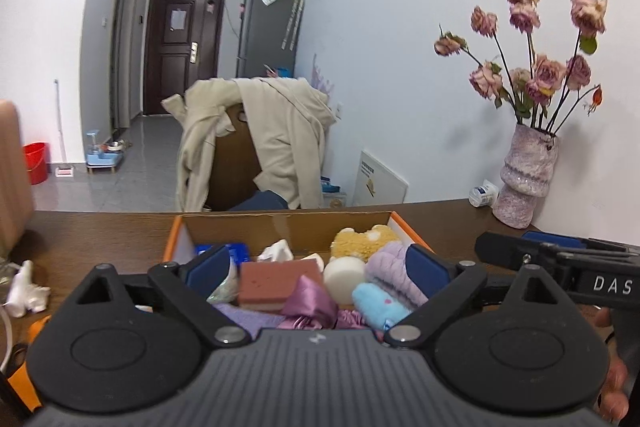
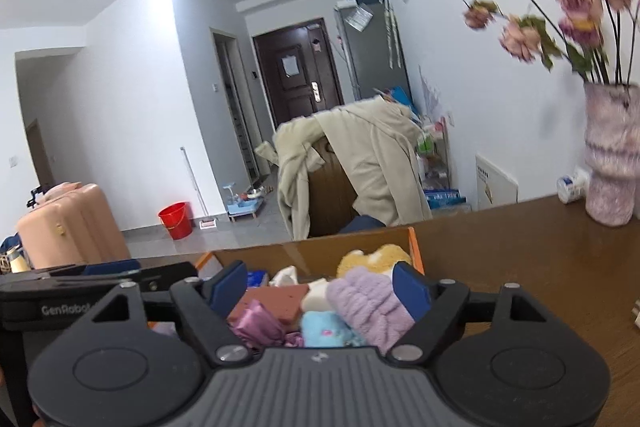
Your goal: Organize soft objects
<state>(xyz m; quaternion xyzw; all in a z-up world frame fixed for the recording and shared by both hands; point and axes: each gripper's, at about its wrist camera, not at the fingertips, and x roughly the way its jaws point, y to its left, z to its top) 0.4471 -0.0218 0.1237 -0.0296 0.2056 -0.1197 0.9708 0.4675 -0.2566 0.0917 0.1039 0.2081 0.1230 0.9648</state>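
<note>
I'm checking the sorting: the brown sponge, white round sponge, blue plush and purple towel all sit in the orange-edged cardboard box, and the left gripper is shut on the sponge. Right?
Not quite. The left gripper is open and holds nothing, as the left wrist view shows. The brown sponge, white round sponge, blue plush and purple towel do sit in the cardboard box.

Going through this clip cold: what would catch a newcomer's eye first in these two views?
Likely the open cardboard box on the brown table, crammed with soft things: a lilac fuzzy cloth, a yellow plush, a pink sponge. Both open grippers, left and right, hang before it. Dried pink roses in a mottled vase stand to the right.
</note>
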